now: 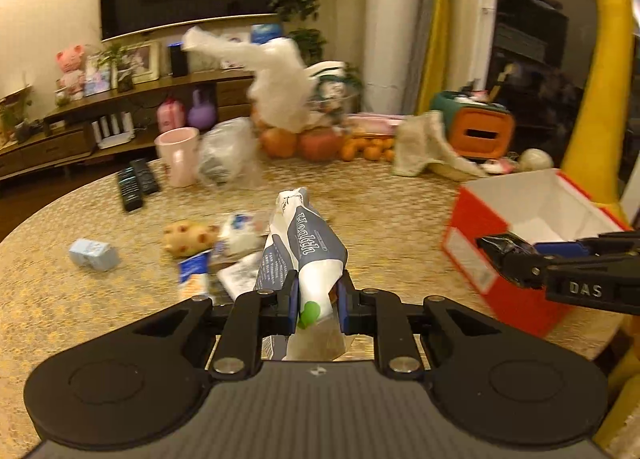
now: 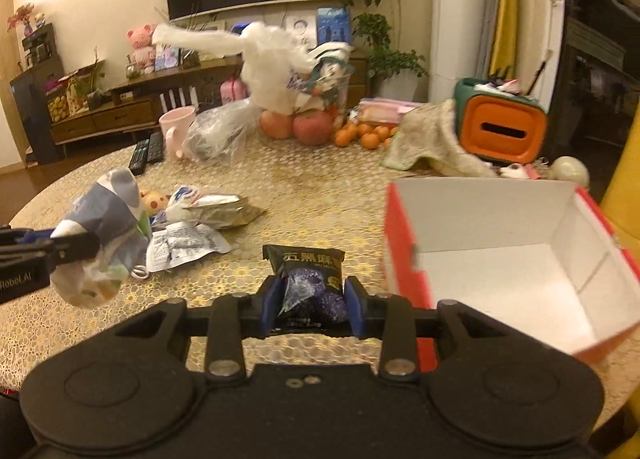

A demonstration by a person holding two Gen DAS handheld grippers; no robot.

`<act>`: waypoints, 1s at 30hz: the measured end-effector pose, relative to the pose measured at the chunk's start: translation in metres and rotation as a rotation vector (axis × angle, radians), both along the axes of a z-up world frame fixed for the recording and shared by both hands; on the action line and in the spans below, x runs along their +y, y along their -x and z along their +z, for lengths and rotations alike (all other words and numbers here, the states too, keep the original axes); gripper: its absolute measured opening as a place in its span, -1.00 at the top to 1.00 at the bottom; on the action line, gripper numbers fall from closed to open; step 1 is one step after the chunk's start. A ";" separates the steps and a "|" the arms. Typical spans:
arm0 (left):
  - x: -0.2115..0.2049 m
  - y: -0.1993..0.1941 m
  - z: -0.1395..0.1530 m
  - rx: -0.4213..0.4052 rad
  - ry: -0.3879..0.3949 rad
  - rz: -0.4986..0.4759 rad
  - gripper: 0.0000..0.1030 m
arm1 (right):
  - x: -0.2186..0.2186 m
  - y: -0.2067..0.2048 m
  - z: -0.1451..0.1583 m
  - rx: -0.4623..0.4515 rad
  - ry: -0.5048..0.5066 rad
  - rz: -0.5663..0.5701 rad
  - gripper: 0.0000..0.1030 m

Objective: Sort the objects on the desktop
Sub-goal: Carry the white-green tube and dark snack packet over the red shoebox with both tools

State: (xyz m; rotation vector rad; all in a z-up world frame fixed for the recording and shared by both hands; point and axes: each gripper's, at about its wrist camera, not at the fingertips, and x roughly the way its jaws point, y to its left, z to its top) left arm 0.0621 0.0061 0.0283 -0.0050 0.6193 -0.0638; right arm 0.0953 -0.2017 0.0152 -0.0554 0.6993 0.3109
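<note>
**Both grippers loaded, open box off to the right**

Black linkage and blue pads fill the bottom of each wrist view. Between the pads of the left gripper (image 1: 318, 299) sits a crumpled white-and-grey packet (image 1: 304, 255), pinched near its lower end with the jaws drawn almost together; its long axis runs forward and up, away from the fingers. The right gripper (image 2: 310, 305) is clamped on a small black snack pouch (image 2: 310, 279), jaws a little wider, the pouch standing upright between the pads with its printed top edge ahead of the fingertips.

What the coming move likely turns on is the red box (image 2: 404, 251) with the white inside. It lies just to the right of the right gripper's fingers and slightly ahead, its near wall beside the right pad. From the left gripper it is well off to the right, beyond the other gripper. So the right hand is plainly the nearer, and would probably go first.

More wrappers and a small pig toy (image 1: 186, 241) lie loose on the table (image 2: 320, 187), ahead and left of the fingers.

Motion blur softens the far clutter. The box's near corner is cut off by the gripper body, and its floor is only partly in view.
</note>
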 end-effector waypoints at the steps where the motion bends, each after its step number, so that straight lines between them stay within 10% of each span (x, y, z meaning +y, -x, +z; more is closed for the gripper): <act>1: -0.008 0.002 0.002 -0.003 -0.001 -0.014 0.66 | -0.006 0.002 0.002 -0.006 -0.001 -0.007 0.35; 30: -0.203 -0.057 0.015 0.004 -0.086 -0.448 0.66 | -0.154 -0.031 -0.001 -0.027 0.042 -0.205 0.35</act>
